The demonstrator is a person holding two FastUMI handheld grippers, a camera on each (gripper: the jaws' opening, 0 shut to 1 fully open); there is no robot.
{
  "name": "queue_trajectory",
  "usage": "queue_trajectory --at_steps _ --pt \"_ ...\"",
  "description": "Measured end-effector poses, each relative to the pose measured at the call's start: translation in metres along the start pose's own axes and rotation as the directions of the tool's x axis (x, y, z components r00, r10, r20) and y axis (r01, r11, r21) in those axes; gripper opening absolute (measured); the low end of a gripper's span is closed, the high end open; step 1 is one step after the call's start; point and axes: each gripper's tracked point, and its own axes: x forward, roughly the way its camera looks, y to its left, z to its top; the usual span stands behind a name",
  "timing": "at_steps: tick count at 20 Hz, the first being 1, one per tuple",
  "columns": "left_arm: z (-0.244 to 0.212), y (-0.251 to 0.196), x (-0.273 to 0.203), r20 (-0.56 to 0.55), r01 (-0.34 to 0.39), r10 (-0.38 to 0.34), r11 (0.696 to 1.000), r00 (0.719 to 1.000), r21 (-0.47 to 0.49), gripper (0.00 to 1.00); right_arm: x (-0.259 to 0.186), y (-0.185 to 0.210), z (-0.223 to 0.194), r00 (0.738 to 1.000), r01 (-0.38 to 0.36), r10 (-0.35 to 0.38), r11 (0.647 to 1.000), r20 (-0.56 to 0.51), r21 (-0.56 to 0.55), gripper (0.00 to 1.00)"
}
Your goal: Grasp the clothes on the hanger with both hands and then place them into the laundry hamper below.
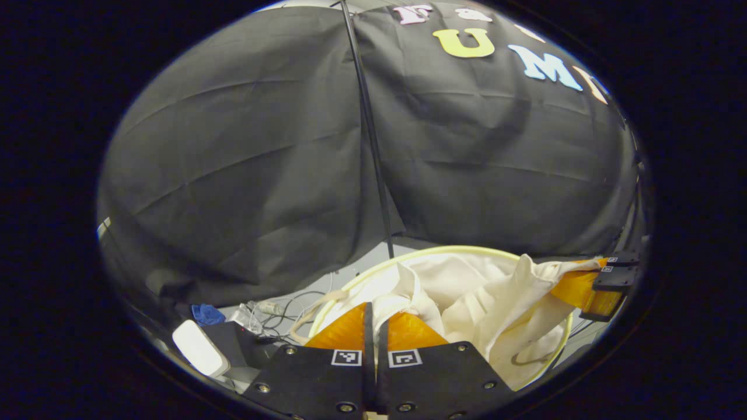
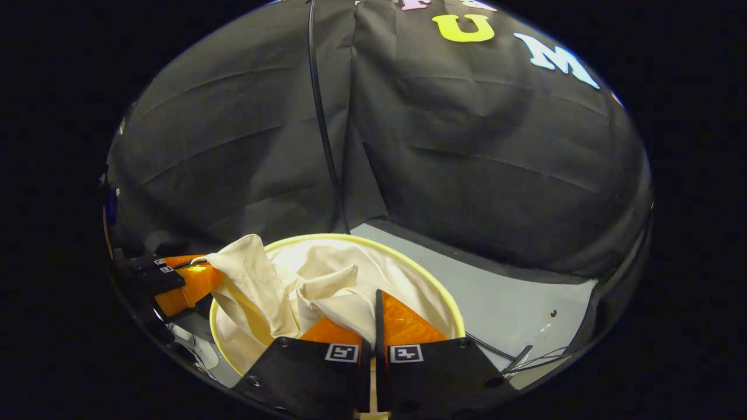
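The grey floor (image 2: 508, 297) carries the laundry hamper (image 2: 432, 287) and tangled cables (image 1: 280, 306).

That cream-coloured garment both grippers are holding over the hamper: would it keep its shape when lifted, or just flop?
The cream garment probably flops: it sags in soft folds between the left gripper and right gripper. It looks light, since thin pinched corners carry it. Once let go, it should likely slump into the hamper instead of standing up.

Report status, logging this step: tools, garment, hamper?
Both tools, left and right, shut on cream garment. Garment over hamper, partly in. Nothing blocking.
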Motion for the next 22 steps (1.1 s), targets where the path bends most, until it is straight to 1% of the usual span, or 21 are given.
queue_trajectory --at_steps 1,2,3,4,6,7,8,9,11,12,13,14,17,20,22 --pt "-0.007 0.002 0.004 -0.019 -0.005 0.005 1.0 1.0 -0.001 0.04 0.003 -0.002 -0.005 1.0 0.011 -0.011 1.0 -0.02 -0.009 0.06" --pt "-0.017 0.004 0.007 -0.046 -0.006 0.006 1.0 0.999 -0.003 0.02 0.007 0.001 -0.01 0.999 0.016 -0.016 1.0 -0.037 -0.016 0.06" --pt "-0.026 0.004 0.01 -0.082 -0.003 0.002 1.0 0.997 -0.004 0.02 0.008 0.001 -0.014 0.998 0.013 -0.014 1.0 -0.06 -0.015 0.06" --pt "-0.034 0.002 0.009 -0.115 0.003 -0.004 1.0 0.993 -0.011 0.02 0.012 -0.001 -0.019 0.996 0.008 -0.008 1.0 -0.085 -0.007 0.05" --pt "-0.045 -0.003 0.007 -0.167 0.028 -0.035 0.999 0.985 -0.043 0.02 0.01 -0.002 -0.02 0.994 0.004 -0.002 1.0 -0.106 0.013 0.09" --pt "-0.047 -0.004 0.008 -0.177 0.029 -0.038 0.998 0.983 -0.055 0.02 0.008 0.001 -0.018 0.995 0.009 -0.007 1.0 -0.103 0.018 0.23" --pt "-0.047 -0.004 0.002 -0.186 0.035 -0.046 0.997 0.981 -0.063 0.07 0.007 0.001 -0.025 0.994 0.016 -0.014 1.0 -0.108 0.02 0.37" --pt "-0.045 -0.001 0.002 -0.182 0.034 -0.045 0.997 0.982 -0.064 0.29 0.003 0.001 -0.027 0.994 0.012 -0.009 0.999 -0.107 0.029 0.57" --pt "-0.04 0.011 -0.003 -0.165 0.01 -0.017 0.999 0.986 -0.049 0.74 -0.005 0.001 -0.02 0.996 0.012 -0.009 0.999 -0.089 0.04 0.97" --pt "-0.035 0.013 -0.008 -0.152 0.001 -0.008 0.999 0.988 -0.046 0.96 -0.012 0.0 -0.013 0.997 0.02 -0.017 0.999 -0.076 0.033 0.98" --pt "-0.026 0.013 -0.011 -0.132 0.002 -0.009 0.999 0.991 -0.049 0.98 -0.017 -0.001 -0.004 0.998 0.024 -0.023 0.999 -0.058 0.026 0.97" --pt "-0.016 0.01 -0.016 -0.114 0.008 -0.013 0.999 0.993 -0.051 0.96 -0.022 -0.001 0.003 0.999 0.03 -0.029 0.999 -0.043 0.02 0.97" --pt "0.016 0.019 -0.038 -0.061 0.022 -0.025 0.998 0.998 -0.057 0.97 -0.048 -0.002 0.031 0.999 0.053 -0.053 0.998 0.0 0.033 0.97" --pt "0.06 0.027 -0.072 -0.01 0.038 -0.038 0.997 0.999 -0.063 0.96 -0.091 -0.003 0.069 0.993 0.086 -0.09 0.995 0.07 0.054 0.97" --pt "0.098 0.031 -0.094 0.041 0.058 -0.056 0.997 0.998 -0.056 0.96 -0.123 -0.009 0.1 0.984 0.112 -0.122 0.99 0.127 0.084 0.97"
